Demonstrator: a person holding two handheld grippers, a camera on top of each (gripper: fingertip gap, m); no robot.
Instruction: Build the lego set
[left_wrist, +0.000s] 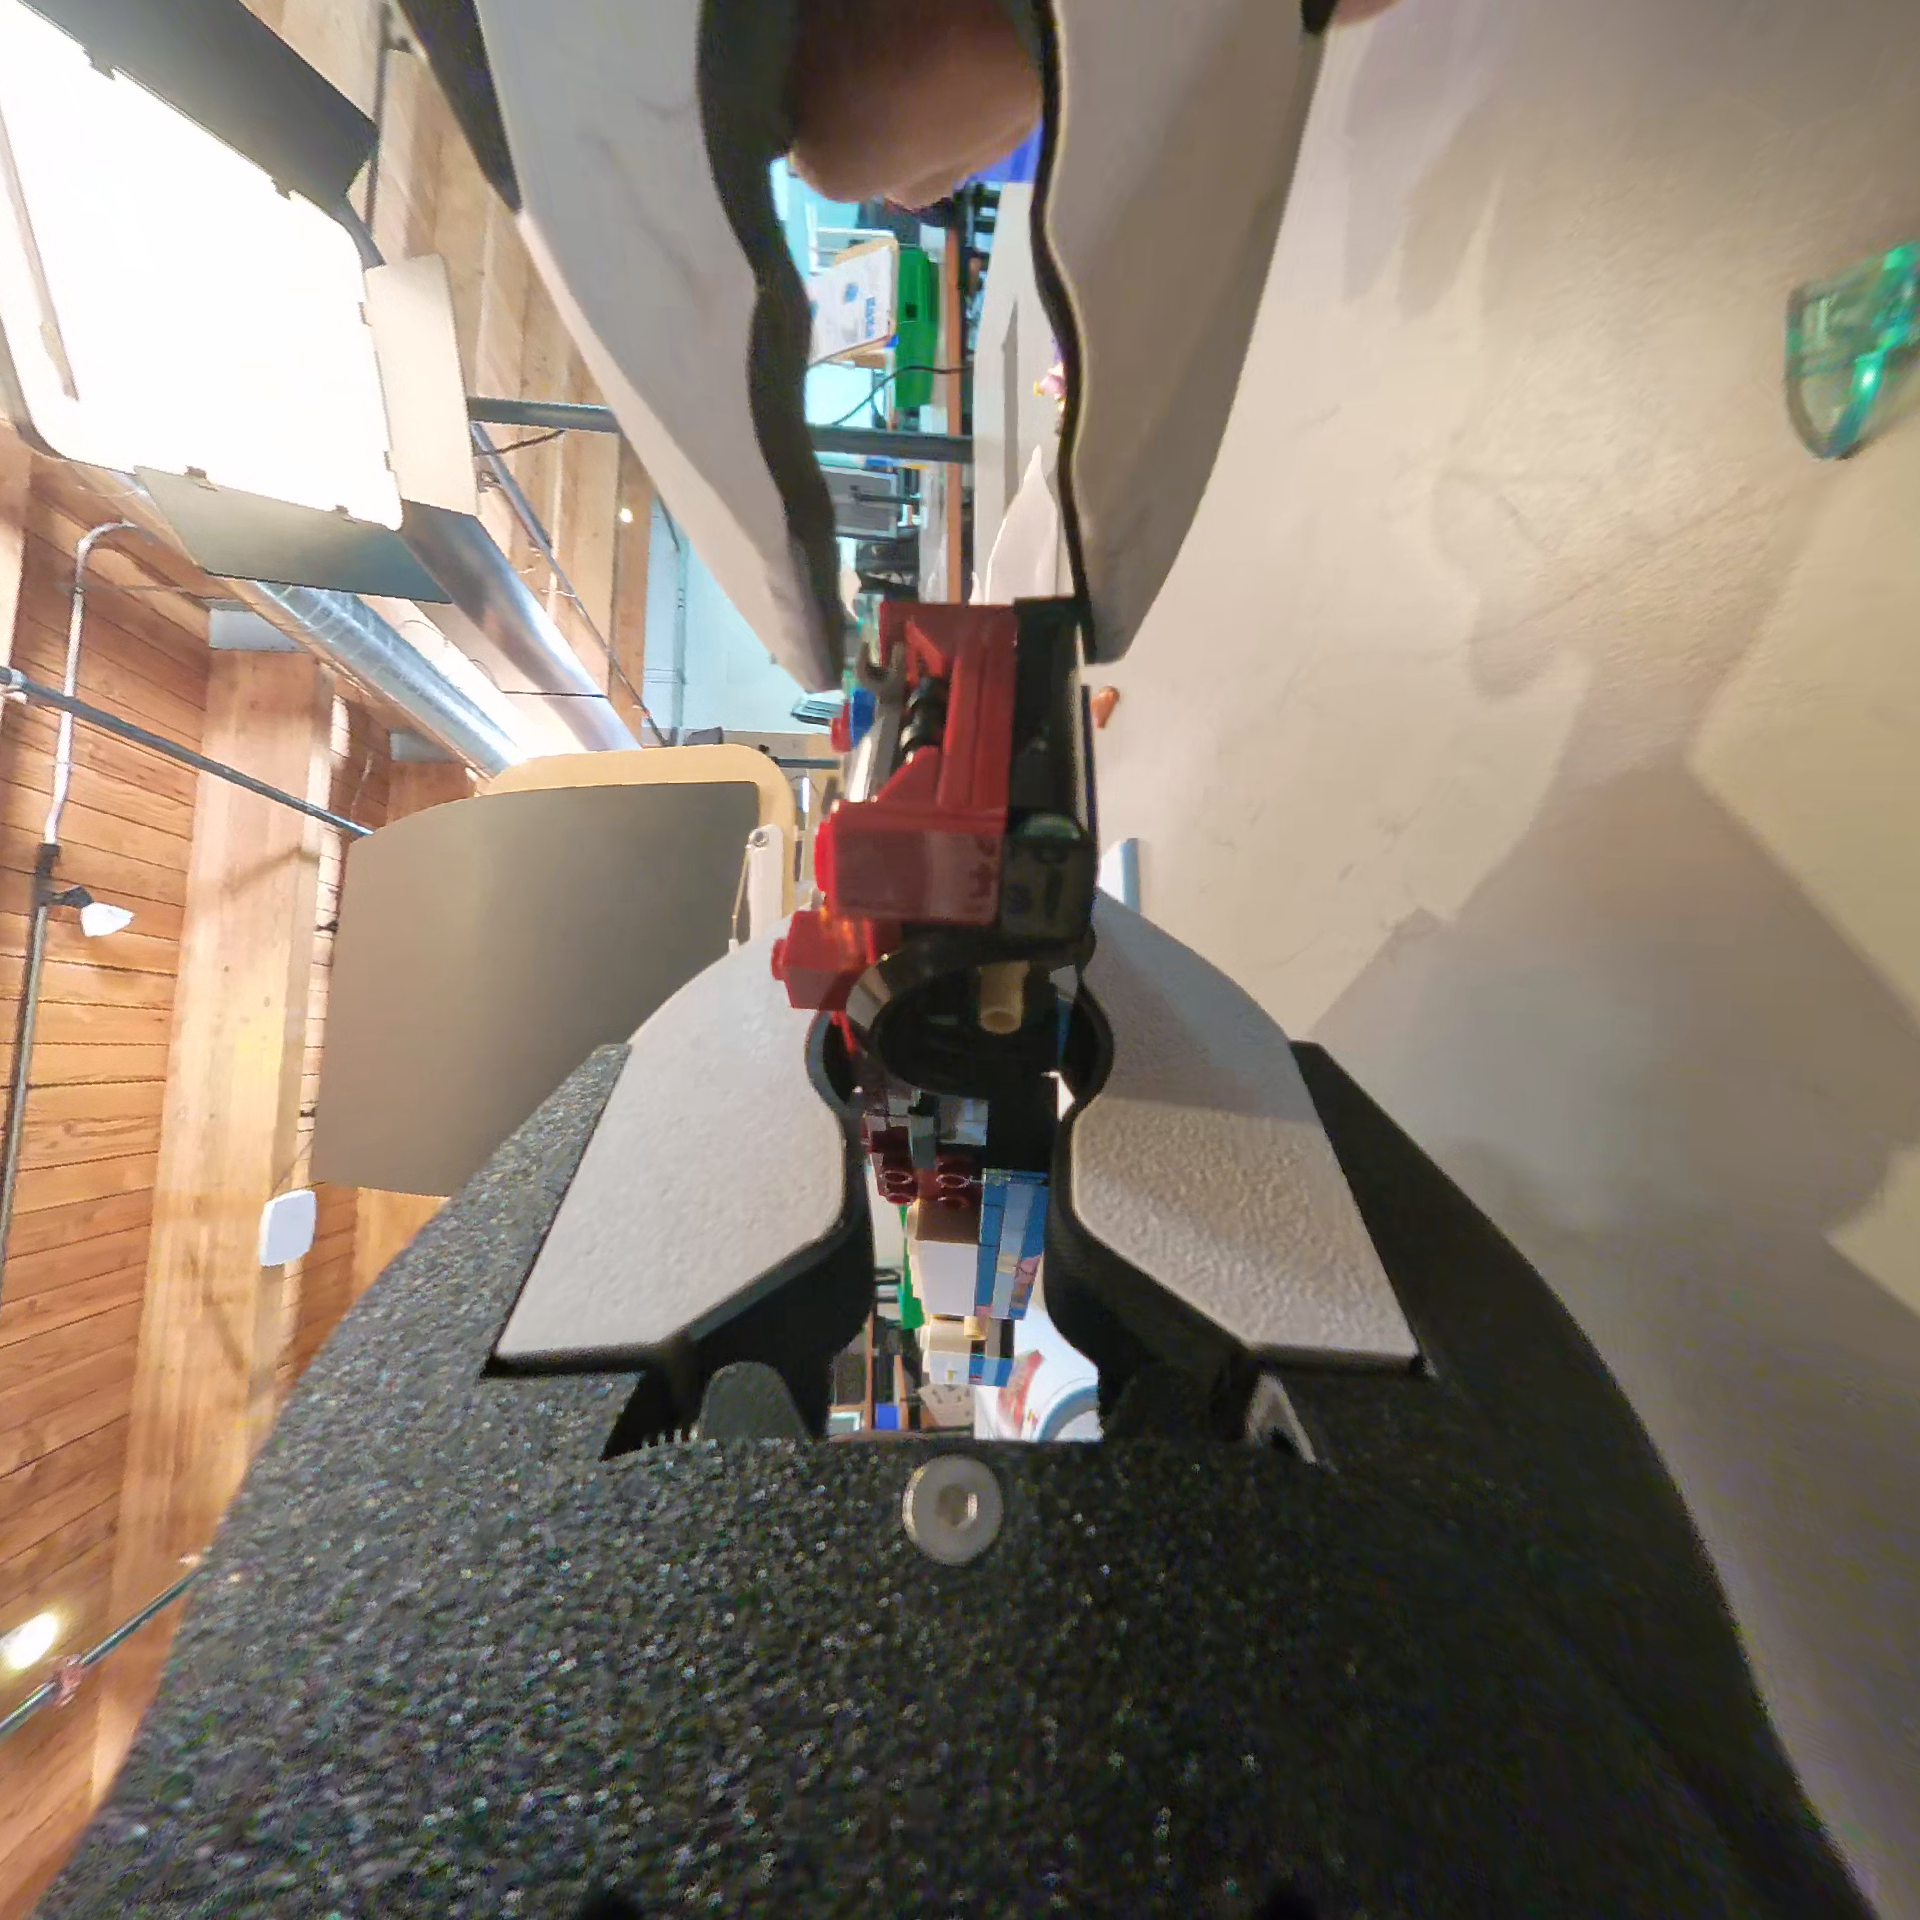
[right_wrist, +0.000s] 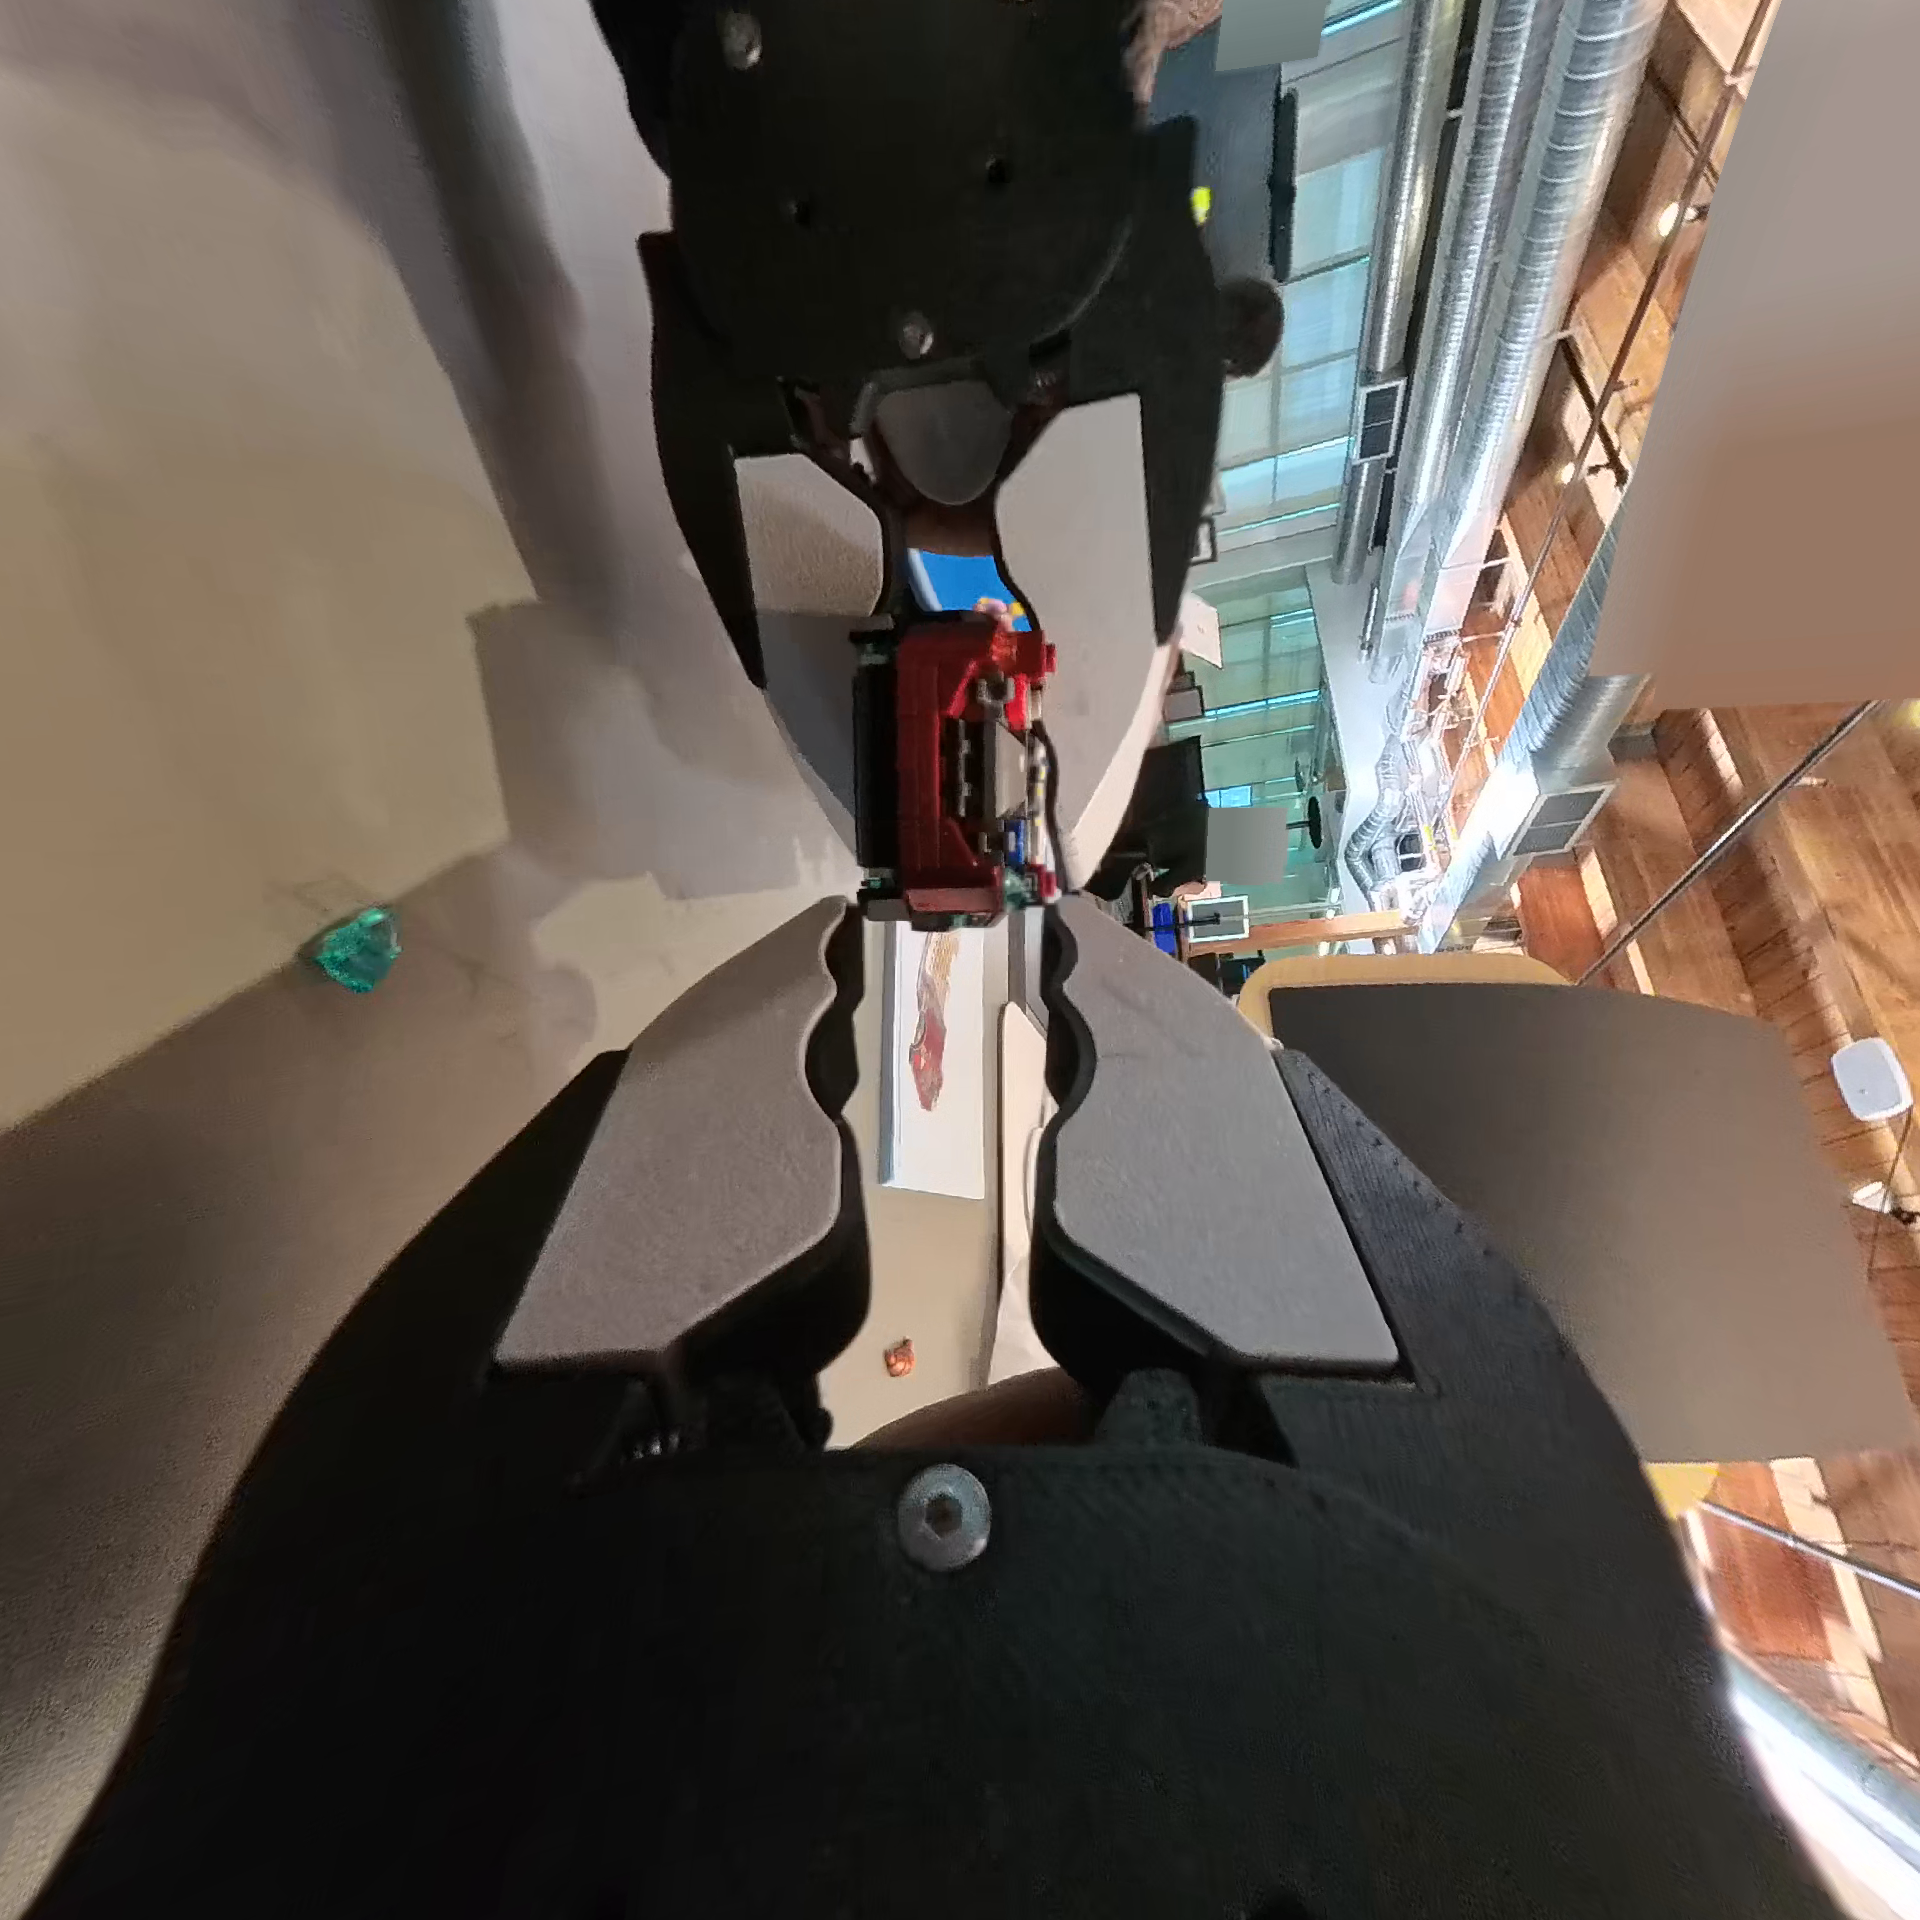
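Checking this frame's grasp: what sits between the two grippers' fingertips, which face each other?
A red and black brick-built toy vehicle spans the stretch, its ends at the right gripper and the left gripper. Both wrist views show it.

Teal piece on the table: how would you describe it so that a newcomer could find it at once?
Start from the pale table that fills the left of the right wrist view. Out on its bare surface, well apart from the red brick toy, lies a small teal piece. It alone is see-through and green-blue; the only other loose bit is tiny and orange-brown.
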